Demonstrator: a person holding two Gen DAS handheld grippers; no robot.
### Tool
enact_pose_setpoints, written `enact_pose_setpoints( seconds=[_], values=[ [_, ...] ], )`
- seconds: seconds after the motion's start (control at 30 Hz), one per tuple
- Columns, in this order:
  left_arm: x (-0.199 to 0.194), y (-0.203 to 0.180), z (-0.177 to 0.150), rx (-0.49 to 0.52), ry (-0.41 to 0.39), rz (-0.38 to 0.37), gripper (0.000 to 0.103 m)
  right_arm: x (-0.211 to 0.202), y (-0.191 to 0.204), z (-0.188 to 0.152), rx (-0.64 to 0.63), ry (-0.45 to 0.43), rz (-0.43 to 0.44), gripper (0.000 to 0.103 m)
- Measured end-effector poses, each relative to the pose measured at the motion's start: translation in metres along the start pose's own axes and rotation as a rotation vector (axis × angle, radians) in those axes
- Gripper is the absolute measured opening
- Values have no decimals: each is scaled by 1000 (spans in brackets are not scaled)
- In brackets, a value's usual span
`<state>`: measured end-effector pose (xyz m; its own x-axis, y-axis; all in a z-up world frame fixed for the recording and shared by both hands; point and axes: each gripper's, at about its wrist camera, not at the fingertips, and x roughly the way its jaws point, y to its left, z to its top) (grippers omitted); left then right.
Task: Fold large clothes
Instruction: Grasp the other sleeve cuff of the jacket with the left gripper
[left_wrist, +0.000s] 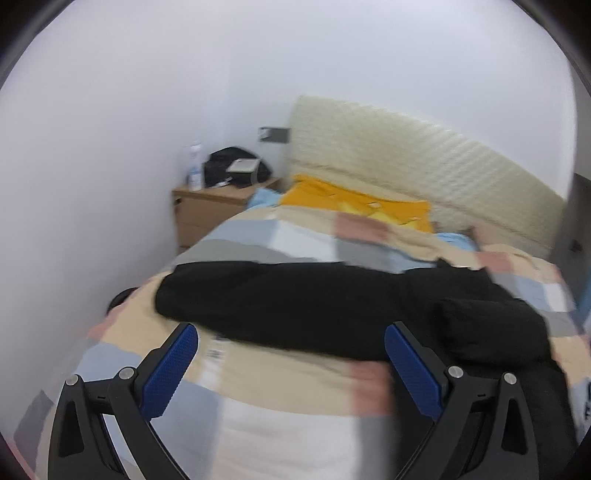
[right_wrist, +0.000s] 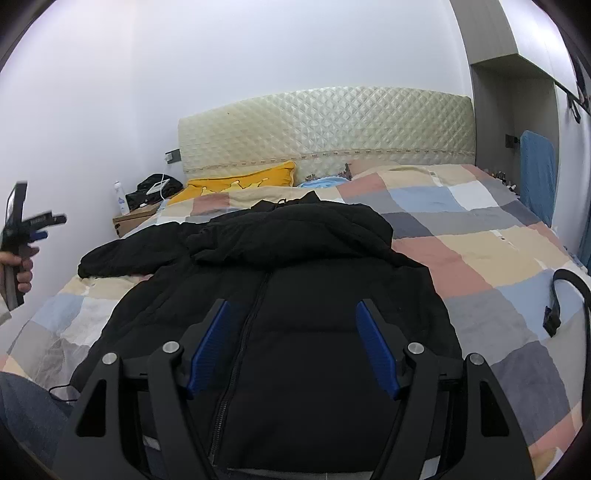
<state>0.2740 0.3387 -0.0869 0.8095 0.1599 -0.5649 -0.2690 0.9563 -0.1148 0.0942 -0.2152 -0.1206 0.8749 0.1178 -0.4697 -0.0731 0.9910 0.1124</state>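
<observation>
A black padded jacket (right_wrist: 295, 258) lies front up on the checkered quilt (right_wrist: 480, 236), zipper toward me and hood bunched at the far end. One sleeve (right_wrist: 122, 251) stretches out to the left. My right gripper (right_wrist: 291, 301) hovers open above the jacket's chest, with nothing between its blue pads (right_wrist: 207, 350). In the left wrist view, which is blurred, my left gripper (left_wrist: 291, 326) is open just short of that black sleeve (left_wrist: 295, 295) and grips nothing. The right wrist view also shows the left gripper (right_wrist: 33, 225) at the far left, held by a hand (right_wrist: 22, 266) beside the bed.
A yellow pillow (right_wrist: 240, 181) and a quilted headboard (right_wrist: 325, 125) sit at the far end. A wooden nightstand (left_wrist: 210, 210) with a bottle (left_wrist: 195, 166) and a black bag stands by the left wall. A black strap (right_wrist: 569, 291) lies on the quilt's right edge. A jeans-clad leg (right_wrist: 26, 406) is at lower left.
</observation>
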Motion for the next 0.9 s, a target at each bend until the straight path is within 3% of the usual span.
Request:
enact_pose_setpoints(
  seconds=[0.33, 0.4, 0.53, 0.63, 0.9],
  values=[
    [88, 117, -18, -303, 129, 13, 102, 24, 11, 4, 3, 22, -45, 73],
    [103, 136, -28, -376, 145, -6, 100, 31, 16, 4, -12, 46, -43, 75],
    [142, 168, -43, -553, 171, -120, 100, 40, 24, 0, -58, 61, -64, 75],
    [170, 183, -50, -651, 184, -138, 100, 51, 30, -2, -75, 88, -49, 75],
    [229, 186, -42, -655, 197, -141, 100, 72, 50, -5, -133, 143, -52, 75]
  ],
)
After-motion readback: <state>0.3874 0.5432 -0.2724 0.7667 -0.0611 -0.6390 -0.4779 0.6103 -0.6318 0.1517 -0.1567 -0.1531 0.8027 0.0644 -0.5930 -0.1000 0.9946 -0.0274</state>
